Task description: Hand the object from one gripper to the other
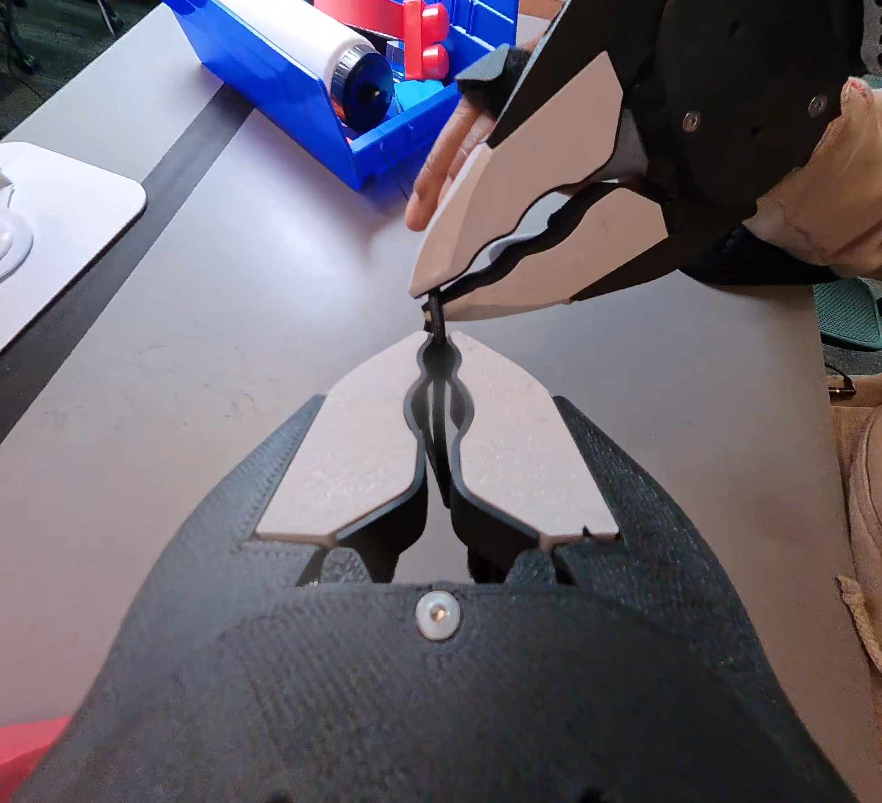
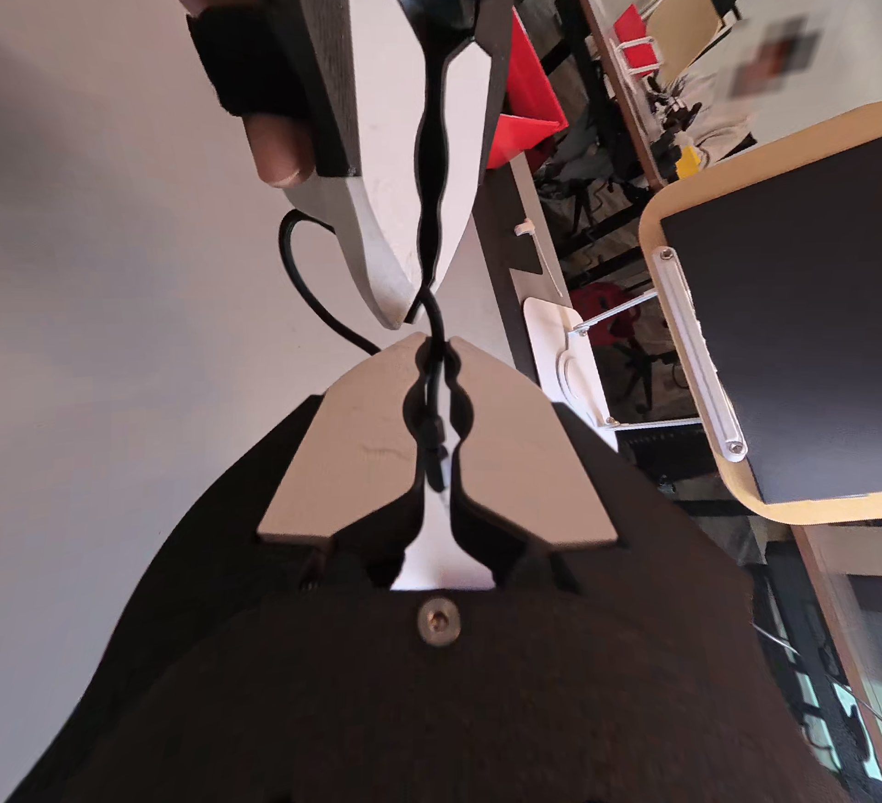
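Cable (image 1: 435, 326) bridged both fingertips above the table (image 1: 215, 303) | left gripper (image 1: 436, 341) and right gripper (image 1: 436, 298), at 12 o'clock, both clenched on it | risk: opposing pulls could slip or strain it.

I am seeing two matching tools. The left gripper (image 1: 436, 336) is showing a black, ribbed printed body, pale grey finger plates with wavy black inner edges, and one silver screw (image 1: 437, 615) at the centre of its base. The right gripper (image 1: 441, 298) is showing the same plates, plus a round black housing carrying several small screws. A black strap (image 1: 491, 76) is wrapping one finger; a beige sleeve (image 1: 821, 207) is covering the wrist.
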The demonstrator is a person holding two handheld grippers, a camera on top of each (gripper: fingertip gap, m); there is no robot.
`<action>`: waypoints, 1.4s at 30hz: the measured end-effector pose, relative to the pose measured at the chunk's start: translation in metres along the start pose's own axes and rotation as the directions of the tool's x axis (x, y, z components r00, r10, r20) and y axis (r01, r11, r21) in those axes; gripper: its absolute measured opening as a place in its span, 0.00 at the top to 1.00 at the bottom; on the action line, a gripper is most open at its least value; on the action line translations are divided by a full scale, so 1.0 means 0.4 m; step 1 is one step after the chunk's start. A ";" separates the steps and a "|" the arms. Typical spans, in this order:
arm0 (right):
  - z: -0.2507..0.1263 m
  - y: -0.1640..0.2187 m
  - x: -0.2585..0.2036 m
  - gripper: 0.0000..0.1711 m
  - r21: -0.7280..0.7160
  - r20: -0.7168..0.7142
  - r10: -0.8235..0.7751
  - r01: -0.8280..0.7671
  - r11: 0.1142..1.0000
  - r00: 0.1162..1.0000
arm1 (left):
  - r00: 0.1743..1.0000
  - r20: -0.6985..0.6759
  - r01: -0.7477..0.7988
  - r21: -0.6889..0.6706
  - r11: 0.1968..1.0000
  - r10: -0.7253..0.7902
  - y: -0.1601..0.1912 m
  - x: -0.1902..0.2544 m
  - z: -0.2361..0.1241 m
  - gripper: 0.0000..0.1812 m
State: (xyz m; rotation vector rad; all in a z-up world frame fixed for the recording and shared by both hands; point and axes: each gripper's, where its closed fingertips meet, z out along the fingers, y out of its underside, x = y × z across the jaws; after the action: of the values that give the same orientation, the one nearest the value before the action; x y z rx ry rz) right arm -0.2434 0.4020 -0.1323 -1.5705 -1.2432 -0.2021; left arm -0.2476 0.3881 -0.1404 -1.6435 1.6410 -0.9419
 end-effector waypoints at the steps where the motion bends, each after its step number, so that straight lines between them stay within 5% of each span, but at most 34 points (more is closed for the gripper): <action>1: 0.000 0.000 0.005 0.98 0.002 -0.012 0.009 -0.009 1.000 1.000 | 1.000 0.010 0.001 0.013 1.000 -0.001 -0.004 -0.006 -0.002 0.98; 7: 0.005 0.031 0.056 0.99 -0.031 -0.085 0.300 -0.304 0.952 0.950 | 0.950 0.291 -0.156 0.143 0.977 0.109 -0.062 -0.070 -0.030 0.87; 12: 0.003 0.037 0.066 0.99 -0.013 -0.055 0.483 -0.485 0.875 0.874 | 0.785 0.549 -0.356 0.020 0.934 0.287 -0.069 -0.120 -0.054 0.93; 17: 0.000 0.032 0.059 0.99 -0.011 -0.009 0.524 -0.524 0.852 0.852 | 0.753 0.571 -0.389 -0.014 0.921 0.327 -0.069 -0.126 -0.061 0.98; 24: -0.004 0.001 0.053 0.86 -0.001 -0.067 0.315 -0.316 0.949 0.947 | 0.754 0.503 -0.446 -0.081 0.892 0.423 -0.060 -0.084 -0.032 0.98; 31: -0.006 -0.011 0.054 0.98 0.051 -0.082 0.255 -0.251 0.967 0.963 | 0.774 0.474 -0.474 -0.008 0.881 0.421 -0.077 -0.058 -0.032 0.98; 35: -0.021 -0.003 0.084 0.98 0.067 -0.108 0.320 -0.314 0.947 0.941 | 0.792 0.504 -0.407 0.015 0.913 0.344 -0.073 -0.093 -0.047 0.86; 42: -0.024 0.001 0.085 0.98 0.064 -0.089 0.358 -0.353 0.933 0.929 | 0.803 0.520 -0.380 0.069 0.922 0.292 -0.082 -0.106 -0.067 1.00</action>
State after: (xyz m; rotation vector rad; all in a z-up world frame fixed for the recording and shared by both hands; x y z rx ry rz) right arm -0.2239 0.4149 -0.1059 -1.6939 -0.8606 -0.0163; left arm -0.2505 0.4331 -0.1009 -1.2765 1.3773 -0.4069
